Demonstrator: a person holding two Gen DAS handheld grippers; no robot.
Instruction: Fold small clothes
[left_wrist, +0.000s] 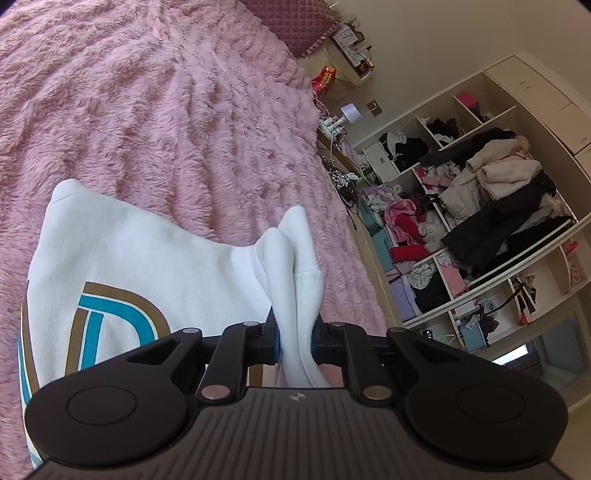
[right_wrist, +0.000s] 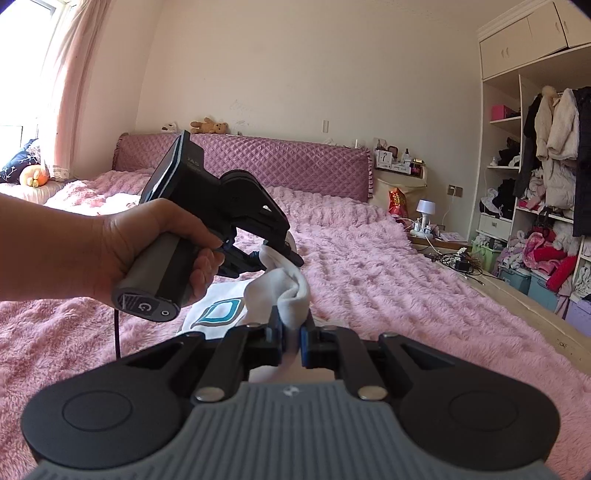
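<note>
Both clamped on bunched white cloth: left gripper (left_wrist: 294, 341) and right gripper (right_wrist: 293, 345) each pinching a gathered fold of the sweatshirt (left_wrist: 122, 266), held low over the pink blanket (left_wrist: 177, 110), printed body trailing toward 9 o'clock. Likely to go wrong: thick bunched fleece slipping from one pinch under uneven pull, dropping lopsided; plush pile dragging the hem and skewing the crease.
</note>
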